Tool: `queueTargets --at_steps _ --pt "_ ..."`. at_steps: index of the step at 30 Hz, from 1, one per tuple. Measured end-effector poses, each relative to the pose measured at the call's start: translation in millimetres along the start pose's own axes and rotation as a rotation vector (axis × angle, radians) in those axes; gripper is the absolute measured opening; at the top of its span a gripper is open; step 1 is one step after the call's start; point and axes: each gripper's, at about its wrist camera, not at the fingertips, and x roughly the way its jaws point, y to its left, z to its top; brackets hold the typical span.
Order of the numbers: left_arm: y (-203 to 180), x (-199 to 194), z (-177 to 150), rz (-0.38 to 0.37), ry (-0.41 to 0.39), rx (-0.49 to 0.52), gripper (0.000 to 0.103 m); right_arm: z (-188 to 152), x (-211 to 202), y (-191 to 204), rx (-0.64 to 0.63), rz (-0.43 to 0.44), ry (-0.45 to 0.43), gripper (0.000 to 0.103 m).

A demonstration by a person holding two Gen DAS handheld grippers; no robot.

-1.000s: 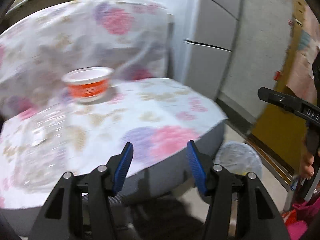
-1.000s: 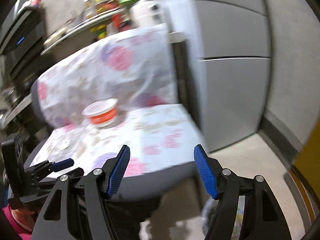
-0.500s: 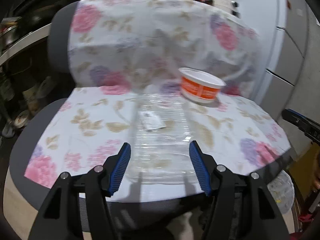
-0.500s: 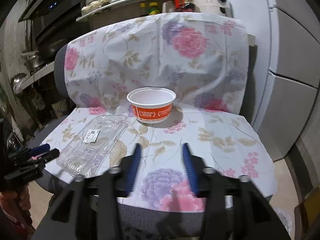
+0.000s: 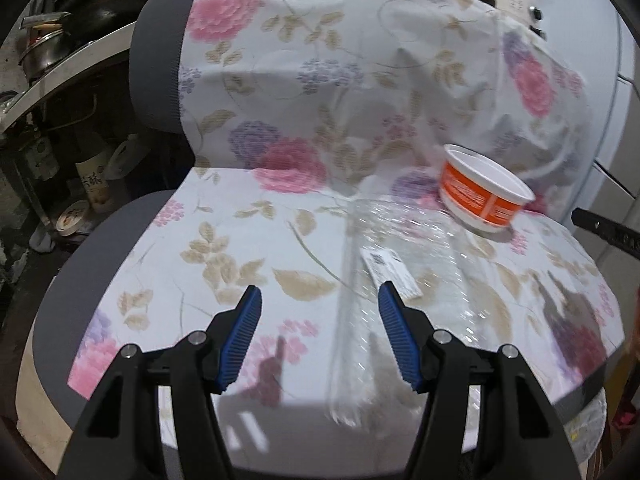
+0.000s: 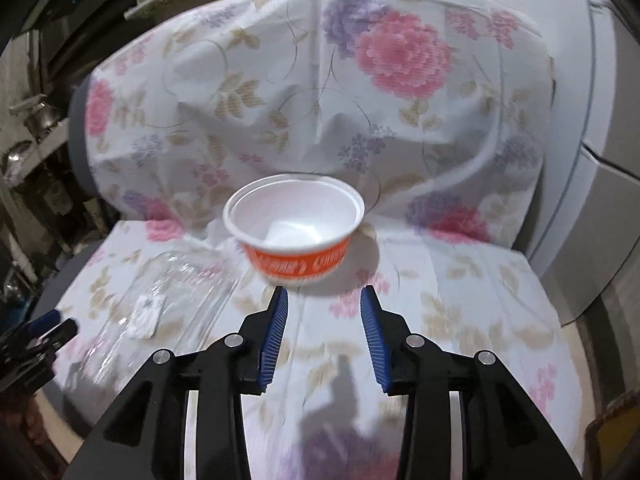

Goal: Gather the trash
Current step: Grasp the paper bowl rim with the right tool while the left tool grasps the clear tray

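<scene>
An empty orange-and-white paper bowl [image 6: 296, 228] stands upright at the back of a chair seat draped in floral cloth [image 6: 460, 304]. A flat clear plastic tray [image 5: 400, 276] with a white label lies in front and left of the bowl [image 5: 484, 196]. My left gripper [image 5: 320, 288] is open just short of the tray's left edge, with nothing between its blue pads. My right gripper [image 6: 324, 289] hovers just short of the bowl; its jaws are opening and hold nothing. The tray [image 6: 160, 304] and the left gripper's tips [image 6: 44, 328] show at the left of the right wrist view.
Shelves with pots and bottles [image 5: 92, 176] stand left of the chair. A grey fridge [image 6: 608, 152] is close on the right. A lined bin [image 5: 588, 428] sits on the floor by the seat's right front corner. The right gripper's body [image 5: 608, 228] juts in there.
Both views swung left from the fridge and seat corner onto the seat, then closer to the trash. The right jaws narrowed, then widened again. The left jaws stayed open.
</scene>
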Motion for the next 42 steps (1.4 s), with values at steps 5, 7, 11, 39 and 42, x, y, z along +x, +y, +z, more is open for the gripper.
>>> queueTargets --at_steps 5,7,11,39,42 --pt "14 16 9 0.047 0.033 -0.031 0.059 28 37 1 0.003 -0.048 0.042 0.047" --pt "19 20 11 0.063 0.041 -0.038 0.059 40 52 -4 0.028 -0.076 0.06 0.051" --pt "23 25 8 0.059 0.052 -0.056 0.059 54 81 -19 0.103 -0.096 0.115 0.052" --pt "-10 58 12 -0.064 0.151 0.007 0.059 72 106 -11 0.072 -0.085 0.158 0.008" --pt "-14 69 11 -0.086 0.17 0.018 0.051 75 102 -9 0.064 -0.072 0.128 0.007"
